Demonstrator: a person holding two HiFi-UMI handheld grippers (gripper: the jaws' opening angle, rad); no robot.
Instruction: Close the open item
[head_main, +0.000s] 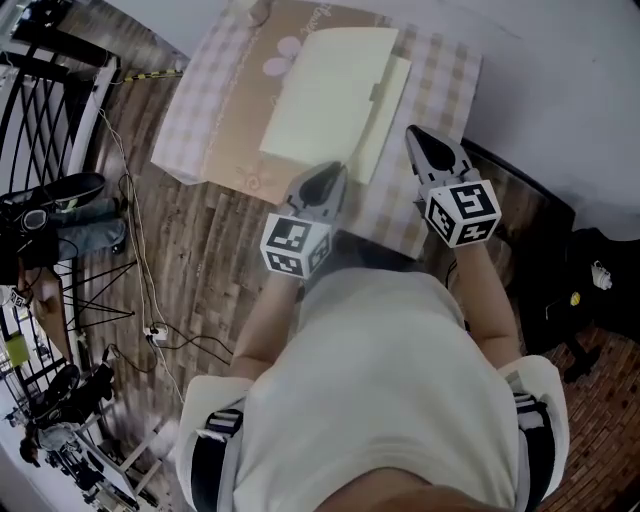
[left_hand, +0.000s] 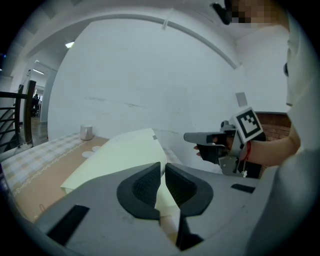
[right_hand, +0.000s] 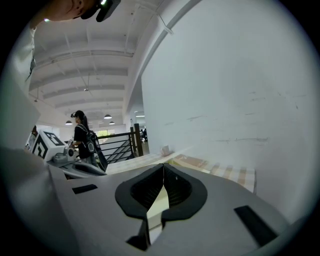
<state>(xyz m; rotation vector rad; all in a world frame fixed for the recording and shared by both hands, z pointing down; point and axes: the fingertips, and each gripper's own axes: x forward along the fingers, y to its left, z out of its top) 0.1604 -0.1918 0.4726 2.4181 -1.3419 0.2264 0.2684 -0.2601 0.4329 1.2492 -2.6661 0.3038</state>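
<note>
The yellow folder (head_main: 330, 95) is lying flat on the checked tablecloth (head_main: 190, 140), just ahead of the left claw (head_main: 327, 172), with its near edge right at the claw's tips. Its top cover is resting down on the lower leaf, shifted a little so that a strip of the lower leaf is showing on the side toward the right claw (head_main: 416, 136).

In its own view, the left claw's jaws are standing apart by only a thin slit. The folder is showing beyond them and nothing seems pinched, so the claw is reading as released. The right claw is clenched, tips meeting on nothing, and is hovering over the cloth just beside the folder's far-right edge, apart from it.

The closing step is looking almost finished, since the cover is already down rather than standing open. What is probably remaining is to settle it. The next move is calling for the left claw to press or nudge the cover near its front edge so the two leaves line up. It should avoid catching the edge and lifting it again.
</note>
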